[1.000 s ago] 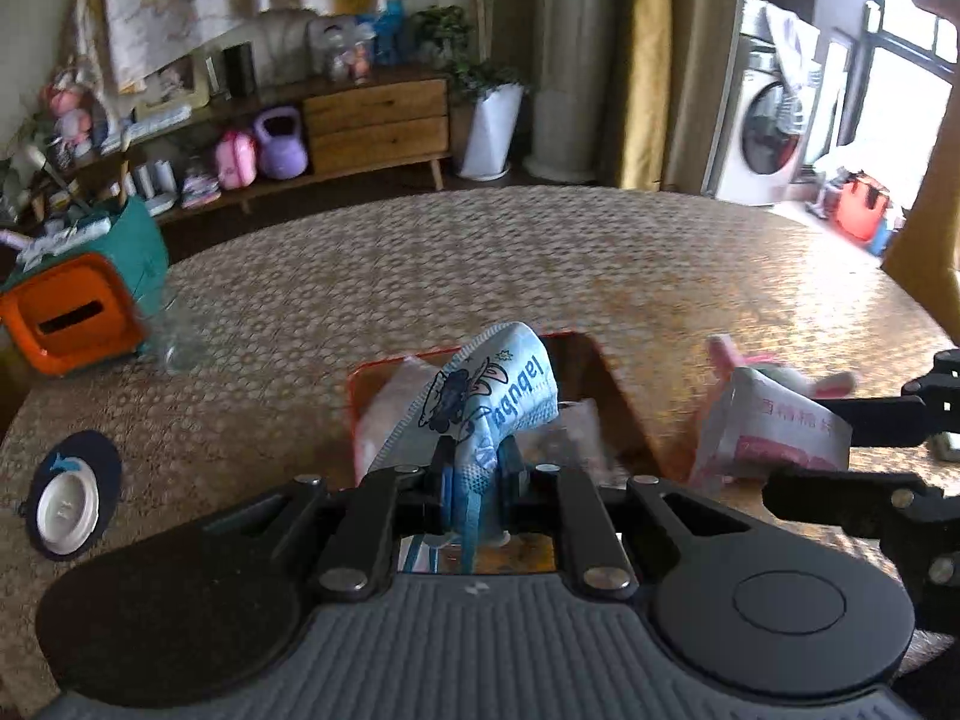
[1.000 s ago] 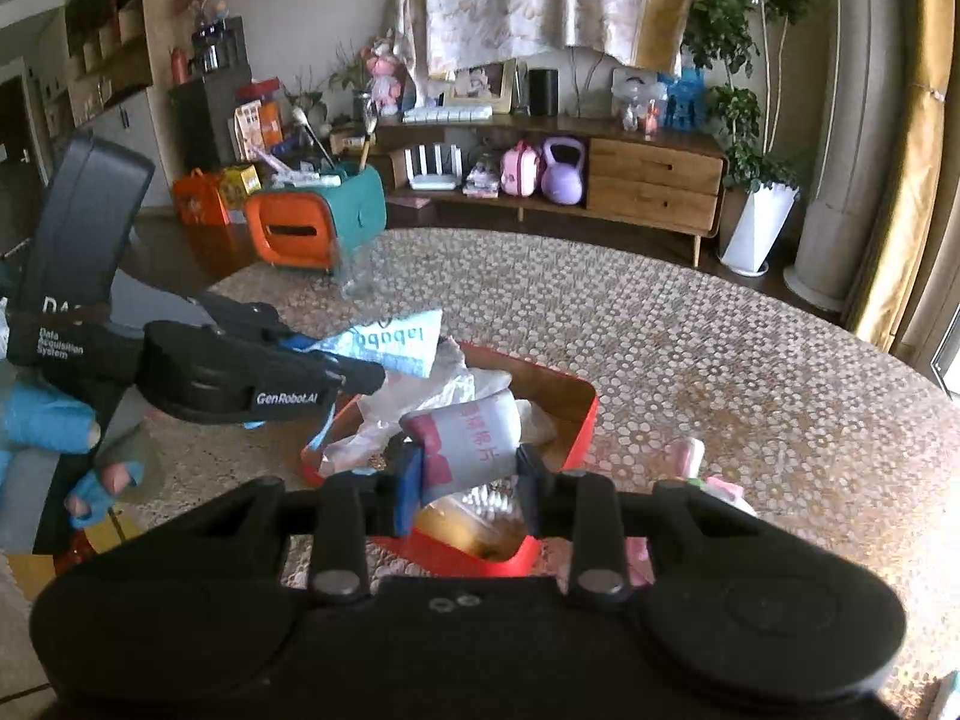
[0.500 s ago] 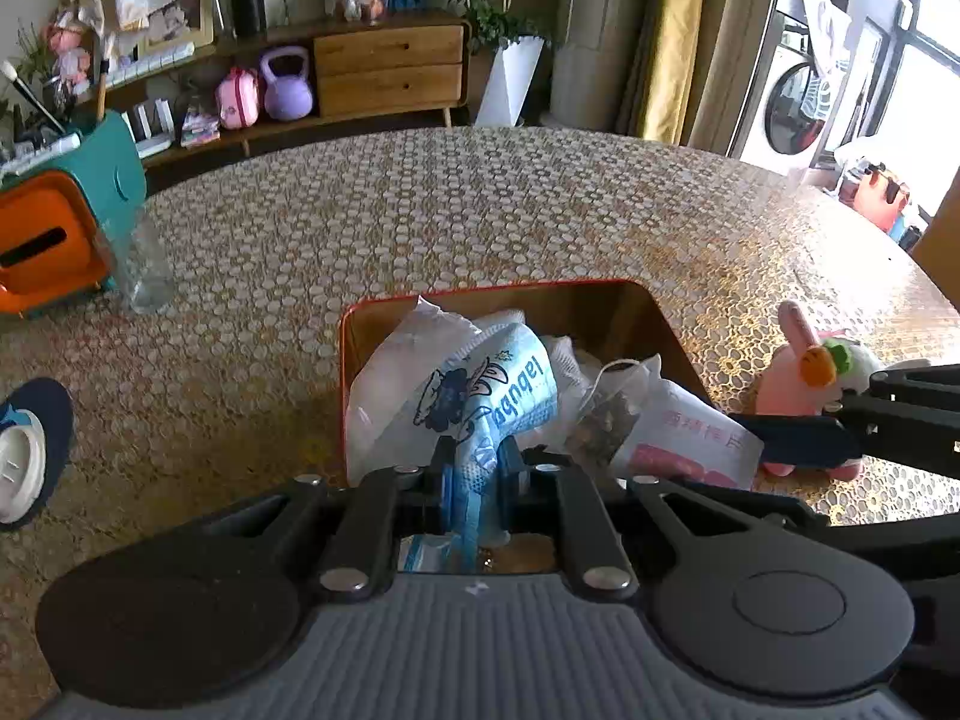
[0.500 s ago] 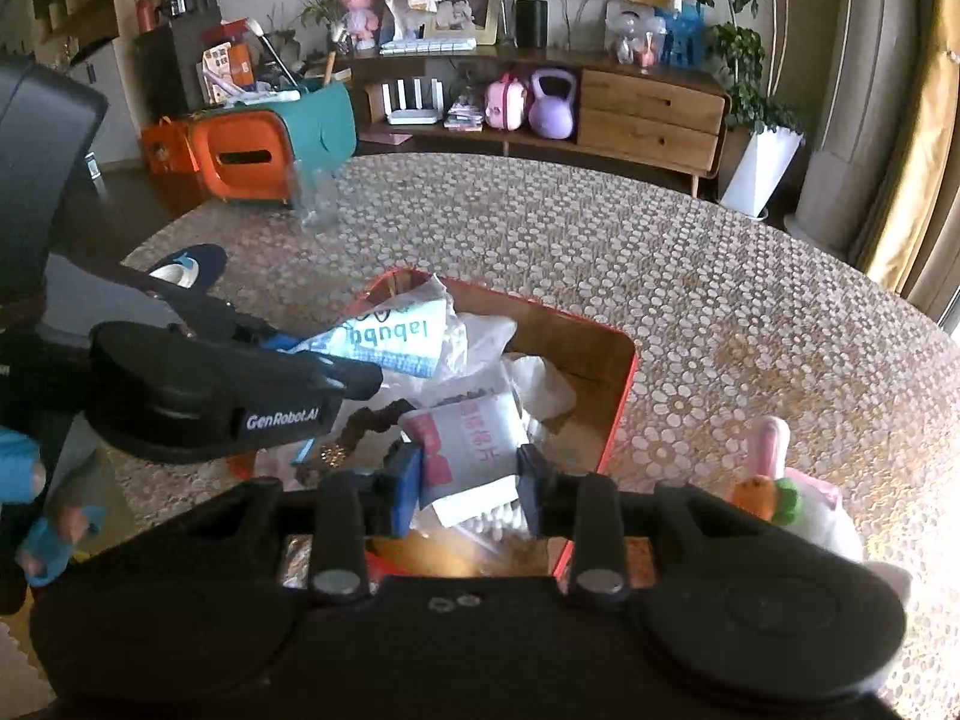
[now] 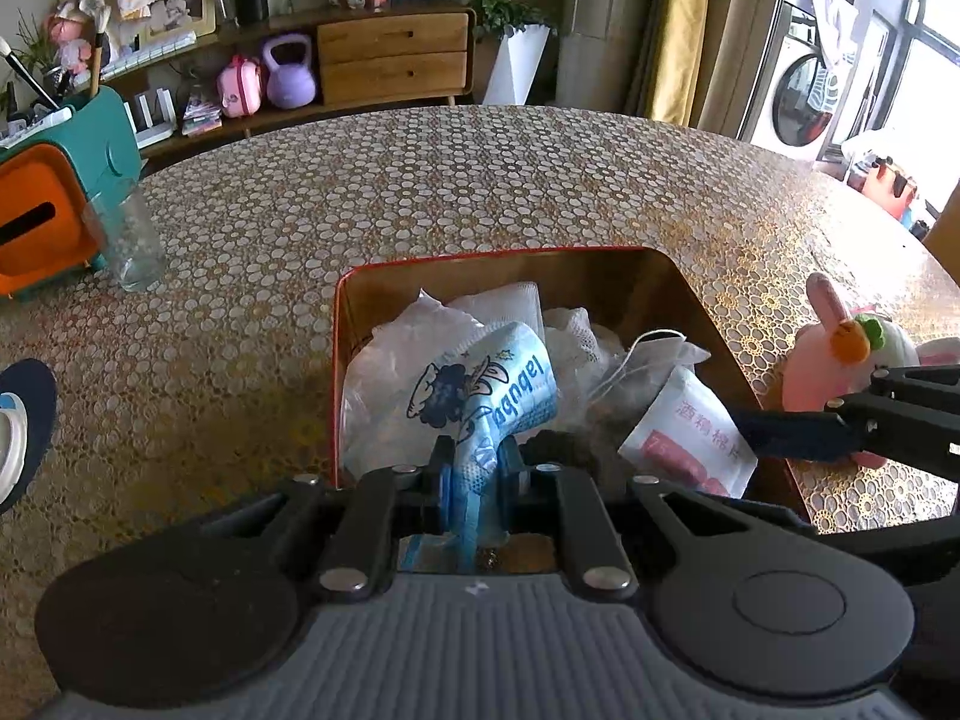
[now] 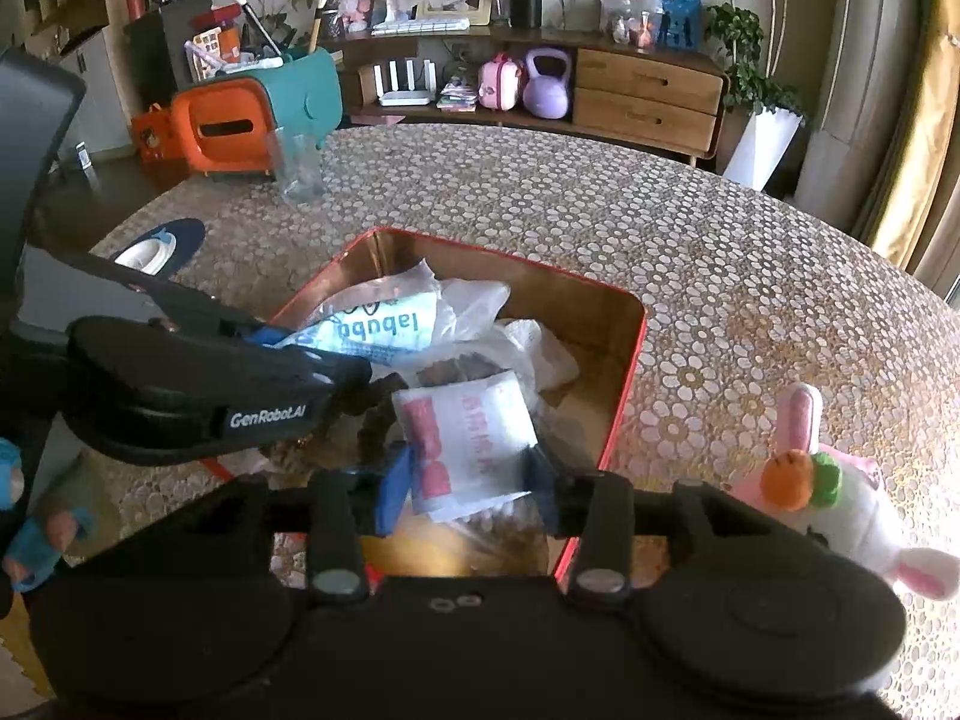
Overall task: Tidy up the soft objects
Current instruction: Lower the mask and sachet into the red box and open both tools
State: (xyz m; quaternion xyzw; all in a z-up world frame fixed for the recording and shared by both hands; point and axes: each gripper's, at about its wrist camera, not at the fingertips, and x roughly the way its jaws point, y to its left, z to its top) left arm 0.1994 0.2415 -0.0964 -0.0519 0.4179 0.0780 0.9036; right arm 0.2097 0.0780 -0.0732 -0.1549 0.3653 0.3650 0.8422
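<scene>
A red-rimmed box (image 5: 480,252) (image 6: 624,372) on the patterned table holds several plastic bags and soft packets. My left gripper (image 5: 474,468) is shut on a blue-and-white "labubu" packet (image 5: 498,396) (image 6: 384,324), held low inside the box. My right gripper (image 6: 465,480) has its jaws spread wider than the white-and-red wipes packet (image 6: 468,432) (image 5: 690,438), which lies in the box between them. A pink-and-white plush rabbit with a carrot (image 5: 834,354) (image 6: 822,492) lies on the table right of the box.
A clear glass (image 5: 129,240) (image 6: 297,171) and an orange-and-teal tissue box (image 5: 54,204) (image 6: 246,114) stand at the table's far left. A dark coaster with a white disc (image 5: 18,426) (image 6: 159,246) lies at the left edge. A sideboard stands behind the table.
Both grippers have come down into the box with their packets. The right gripper's jaws have opened, letting go of the wipes packet. The left stays shut.
</scene>
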